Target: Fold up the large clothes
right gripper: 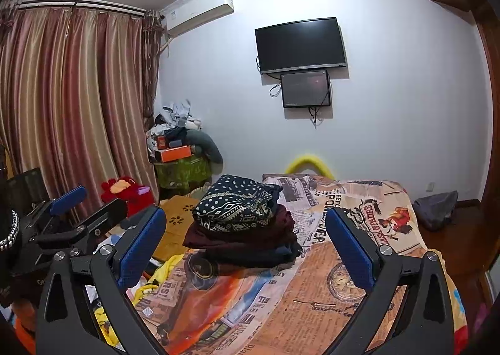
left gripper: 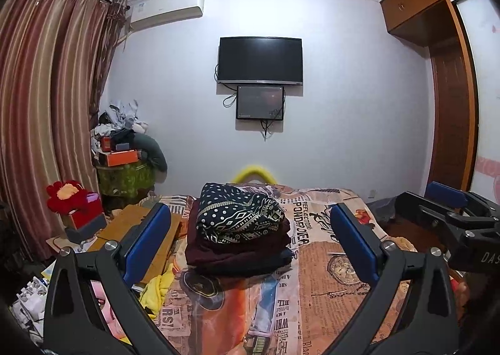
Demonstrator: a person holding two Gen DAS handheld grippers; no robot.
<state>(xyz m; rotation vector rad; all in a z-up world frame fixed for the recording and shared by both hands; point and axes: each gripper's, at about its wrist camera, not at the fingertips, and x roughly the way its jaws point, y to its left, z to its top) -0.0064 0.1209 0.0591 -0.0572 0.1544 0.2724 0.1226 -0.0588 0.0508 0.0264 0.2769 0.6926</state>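
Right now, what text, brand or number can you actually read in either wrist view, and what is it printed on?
"PONDPOER", seen sideways: bedsheet, right of the folded clothes stack.
"RS!": same sheet, near edge.
"BILL": same sheet, near the middle.
"DAS", cut off: right gripper body.
Fine print on the sheet, the TV logo and the air conditioner sticker: too small to read.

The patterned garment (left gripper: pixel 239 217) hides most of the folded stack (left gripper: pixel 237 253) beneath.

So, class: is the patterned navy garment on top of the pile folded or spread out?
Folded. The patterned garment sits as a compact bundle atop the stacked dark clothes on the bed cover, its edges tucked in and nothing trailing.
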